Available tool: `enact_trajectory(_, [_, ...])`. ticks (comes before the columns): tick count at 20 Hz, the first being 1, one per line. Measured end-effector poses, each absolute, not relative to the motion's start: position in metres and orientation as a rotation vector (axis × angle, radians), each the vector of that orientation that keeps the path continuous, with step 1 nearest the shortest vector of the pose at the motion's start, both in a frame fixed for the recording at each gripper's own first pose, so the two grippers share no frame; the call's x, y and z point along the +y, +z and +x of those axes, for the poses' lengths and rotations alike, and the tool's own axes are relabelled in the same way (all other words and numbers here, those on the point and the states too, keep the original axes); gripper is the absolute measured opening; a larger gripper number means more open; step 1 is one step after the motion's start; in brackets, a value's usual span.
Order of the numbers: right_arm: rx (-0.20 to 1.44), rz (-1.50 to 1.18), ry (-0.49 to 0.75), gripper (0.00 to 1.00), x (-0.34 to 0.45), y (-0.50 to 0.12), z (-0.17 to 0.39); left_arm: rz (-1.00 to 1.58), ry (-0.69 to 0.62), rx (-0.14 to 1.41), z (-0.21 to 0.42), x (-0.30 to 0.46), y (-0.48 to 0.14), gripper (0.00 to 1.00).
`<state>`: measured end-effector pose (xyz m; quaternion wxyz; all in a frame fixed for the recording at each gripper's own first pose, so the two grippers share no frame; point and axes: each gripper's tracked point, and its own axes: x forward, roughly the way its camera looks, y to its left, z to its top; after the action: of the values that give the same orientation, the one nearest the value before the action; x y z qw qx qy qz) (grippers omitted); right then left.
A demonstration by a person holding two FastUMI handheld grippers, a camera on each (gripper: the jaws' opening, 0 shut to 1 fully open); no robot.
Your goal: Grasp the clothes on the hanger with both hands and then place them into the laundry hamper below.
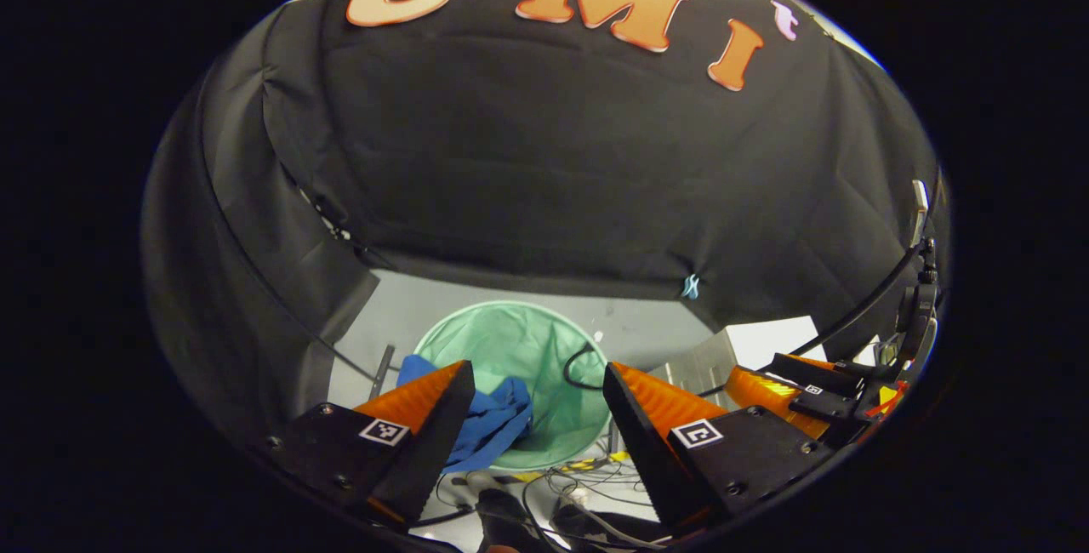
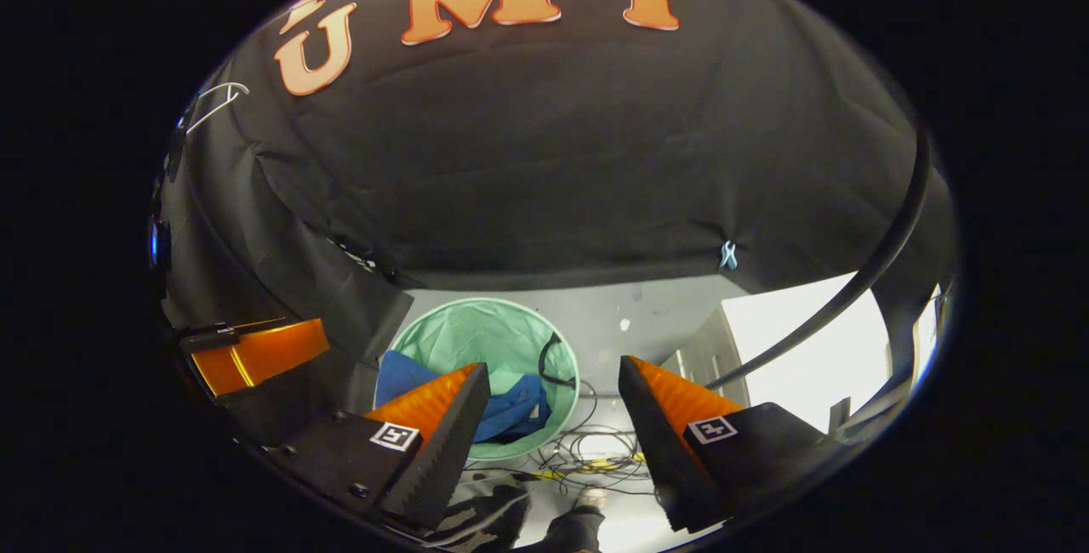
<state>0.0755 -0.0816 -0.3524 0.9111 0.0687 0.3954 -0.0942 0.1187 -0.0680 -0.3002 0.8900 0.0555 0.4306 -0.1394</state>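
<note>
Two views are looking down past a black cloth wall point(image 1: 553, 162) toward a pale floor point(image 1: 647, 327). Standing on that floor is a round, pale green laundry hamper point(image 1: 510, 340), its mouth facing up. Blue clothes point(image 1: 498, 421) are lying inside it, bunched against the near side of the rim, with part of the cloth spilling over the left edge; in the right gripper view the same clothes point(image 2: 510, 413) are sitting low in the hamper point(image 2: 485, 332).

Hovering above the hamper, the left gripper point(image 1: 538, 430) is holding its jaws wide apart with nothing between them, apart from the clothes below. At the right edge of the left gripper view the right gripper point(image 1: 800, 391) is showing, farther off. In its own view, the right gripper point(image 2: 553, 430) is likewise keeping its jaws spread wide and gripping nothing, while the left gripper point(image 2: 255, 353) is appearing at the left edge.

Loose cables point(image 2: 587, 451) are trailing across the floor just beside the hamper's base, and a thin white hanger point(image 2: 213, 102) is hanging at the upper left of the wall.
</note>
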Motion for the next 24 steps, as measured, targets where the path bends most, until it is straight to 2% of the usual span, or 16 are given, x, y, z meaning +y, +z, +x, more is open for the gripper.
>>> enact_trajectory(9, [0.587, 0.151, -0.146, 0.99, -0.109, -0.232, 0.053, 0.143, -0.334, 0.561, 0.111, -0.14, -0.176, 0.96])
enact_trajectory(15, [0.37, 0.12, -0.116, 0.99, -0.13, -0.132, 0.049, 0.087, -0.338, 0.328, 0.098, -0.169, -0.07, 0.95])
enact_trajectory(17, [0.316, 0.086, -0.106, 0.99, -0.136, -0.104, 0.044, 0.08, -0.332, 0.274, 0.091, -0.173, -0.044, 0.92])
enact_trajectory(22, [0.205, 0.037, -0.073, 0.98, -0.142, -0.055, 0.031, 0.034, -0.329, 0.188, 0.081, -0.185, -0.003, 0.92])
enact_trajectory(23, [0.192, 0.028, -0.07, 0.9, -0.144, -0.049, 0.031, 0.033, -0.327, 0.175, 0.078, -0.187, 0.003, 0.92])
enact_trajectory(24, [0.184, 0.019, -0.072, 0.9, -0.148, -0.045, 0.027, 0.037, -0.324, 0.162, 0.077, -0.188, 0.009, 0.92])
